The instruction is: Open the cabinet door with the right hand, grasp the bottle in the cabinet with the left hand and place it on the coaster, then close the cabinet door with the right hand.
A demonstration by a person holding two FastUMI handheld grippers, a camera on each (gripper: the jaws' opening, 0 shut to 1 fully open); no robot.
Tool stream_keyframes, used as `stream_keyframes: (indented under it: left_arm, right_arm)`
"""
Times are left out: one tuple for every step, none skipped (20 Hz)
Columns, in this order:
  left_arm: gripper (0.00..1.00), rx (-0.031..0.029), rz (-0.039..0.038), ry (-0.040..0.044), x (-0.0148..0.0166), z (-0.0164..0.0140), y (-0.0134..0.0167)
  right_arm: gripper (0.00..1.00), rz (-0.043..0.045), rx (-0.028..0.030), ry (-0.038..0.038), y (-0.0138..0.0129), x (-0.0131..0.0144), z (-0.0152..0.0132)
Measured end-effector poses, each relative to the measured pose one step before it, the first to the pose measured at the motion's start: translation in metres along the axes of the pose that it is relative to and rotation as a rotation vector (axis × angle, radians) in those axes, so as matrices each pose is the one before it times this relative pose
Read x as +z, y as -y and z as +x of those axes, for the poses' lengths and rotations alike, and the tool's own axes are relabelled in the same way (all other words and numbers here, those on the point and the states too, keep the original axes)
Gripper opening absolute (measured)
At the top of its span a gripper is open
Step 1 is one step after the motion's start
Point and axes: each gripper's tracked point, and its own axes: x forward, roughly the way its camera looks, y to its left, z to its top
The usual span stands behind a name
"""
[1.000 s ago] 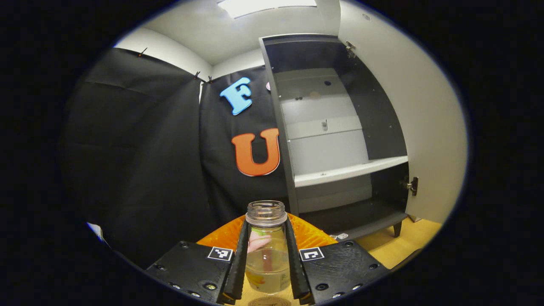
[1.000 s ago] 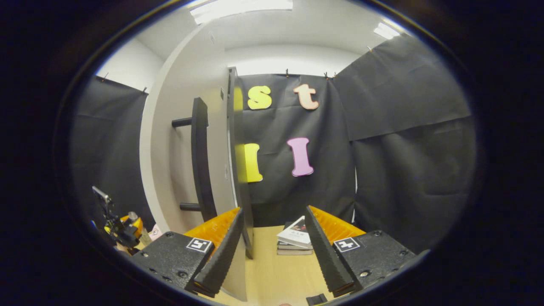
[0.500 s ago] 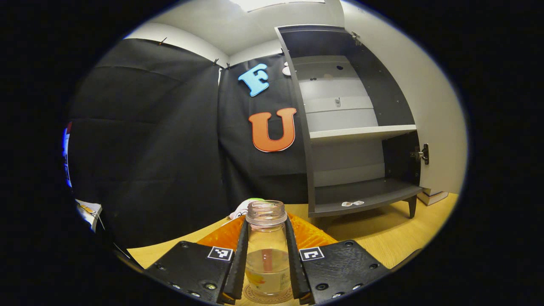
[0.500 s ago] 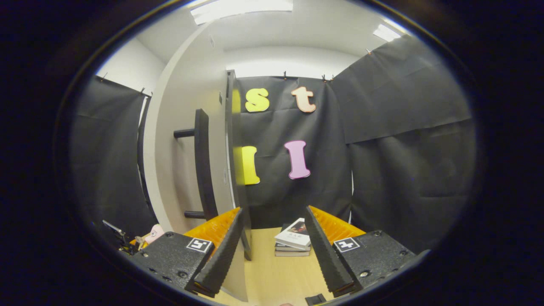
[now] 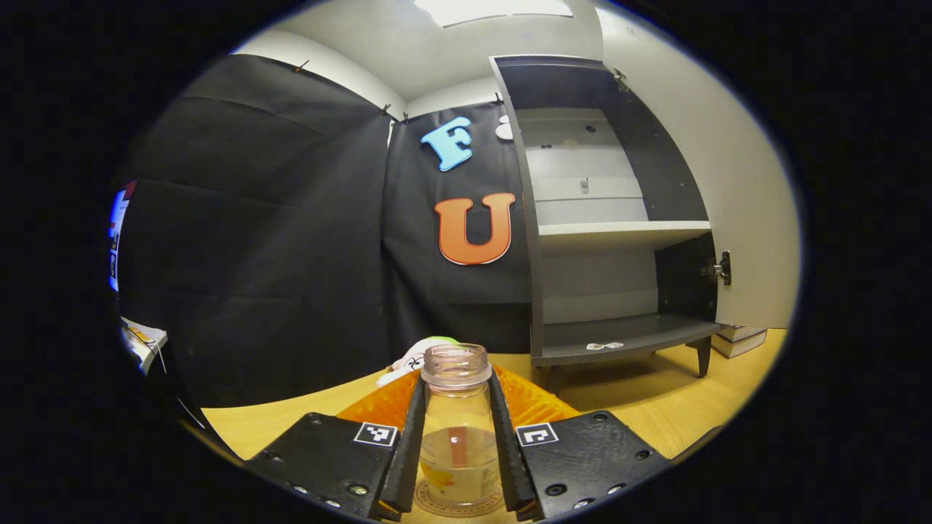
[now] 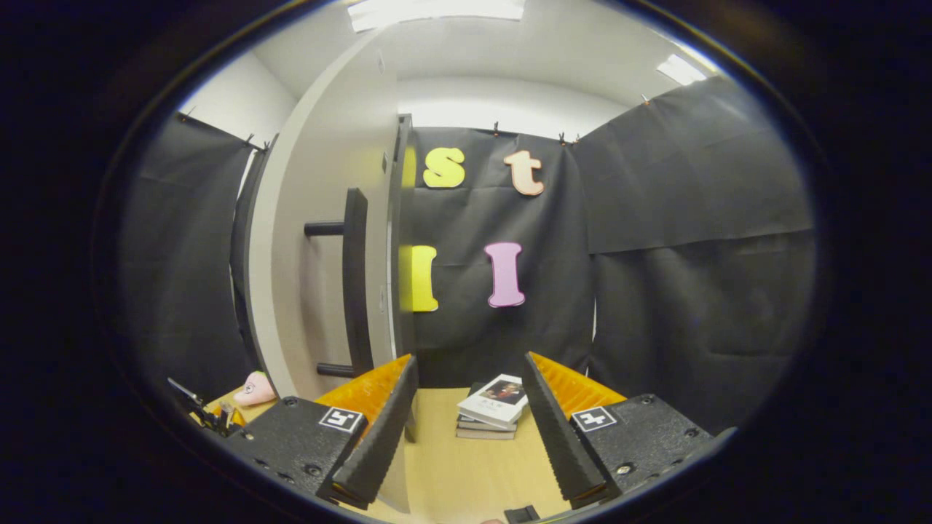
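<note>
While the left claw (image 5: 457, 451) clamps the clear bottle (image 5: 457, 437) between both fingers, the bottle stands upright on the round coaster (image 5: 459, 503) (its rim shows beneath the base) on the wooden worktop (image 5: 641, 407). Beyond stands the cabinet (image 5: 604, 233), its cabinet door (image 5: 735, 204) swung wide. The right claw (image 6: 470, 426) is spread and grips nothing, beside the door's black handle (image 6: 354, 284); stacked books (image 6: 489, 415) lie ahead.

A booth is walled with black cloth (image 5: 277, 240) below a white ceiling (image 6: 502, 65), where bright light panels (image 5: 495, 9) are set. A pale wooden table (image 5: 655, 407) is seen, with a stack of books (image 6: 489, 416) lying on it near the cloth.
</note>
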Motion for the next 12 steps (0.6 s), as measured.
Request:
stream_keyframes:
  left_arm:
    - [0.55,-0.00446,0.00692,0.00515,0.00151,0.00059,0.00033]
    - [0.45,-0.00628,0.00483,-0.00430,-0.00267,-0.00024,0.00125]
    - [0.48,-0.00410,0.00250,-0.00520,-0.00072,-0.00065,0.00084]
    - [0.49,-0.00473,-0.00240,-0.00672,-0.00228,0.00032,0.00122]
    - [0.52,-0.00461,-0.00542,-0.00992,-0.00174,0.00070,0.00158]
    - [0.55,0.00002,-0.00580,-0.01111,-0.00291,-0.00090,0.00006]
    - [0.57,0.00236,-0.00207,-0.00785,-0.00264,0.00219,0.00050]
    - [0.67,0.00378,0.00106,-0.00222,-0.00134,0.00132,0.00017]
    - [0.71,0.00271,0.00934,-0.00565,0.00068,-0.00064,-0.00436]
    - [0.74,-0.01082,0.00919,-0.01007,-0.00112,0.00017,-0.00042]
    - [0.75,-0.00431,0.00592,-0.00898,-0.00131,-0.00053,0.00235]
    - [0.76,-0.00397,-0.00145,-0.00500,0.00005,0.00073,0.00077]
  right_arm:
    - [0.89,-0.00048,-0.00097,0.00394,-0.00010,0.00154,-0.00078]
    - [0.90,-0.00183,0.00026,0.00072,0.00016,0.00087,-0.00002]
    - [0.89,-0.00236,-0.00090,-0.00126,0.00016,-0.00143,0.00015]
    - [0.89,-0.00276,0.00036,0.00054,-0.00067,0.00054,-0.00065]
    - [0.90,-0.00187,0.00094,-0.00089,-0.00019,-0.00028,0.00127]
    - [0.90,-0.00072,0.00022,-0.00046,0.00047,0.00030,0.00029]
    - [0.90,-0.00191,0.00018,-0.00079,0.00045,0.00062,0.00008]
    - [0.89,-0.00182,0.00056,0.00015,-0.00060,0.00048,-0.00085]
    - [0.90,-0.00255,0.00017,-0.00003,0.00010,-0.00011,0.00074]
    - [0.89,-0.00314,0.00021,0.00112,-0.00022,0.00053,-0.00033]
    - [0.89,-0.00504,0.00183,0.00043,0.00018,-0.00041,0.00037]
    - [0.89,-0.00187,0.00052,0.00060,0.00024,0.00002,-0.00024]
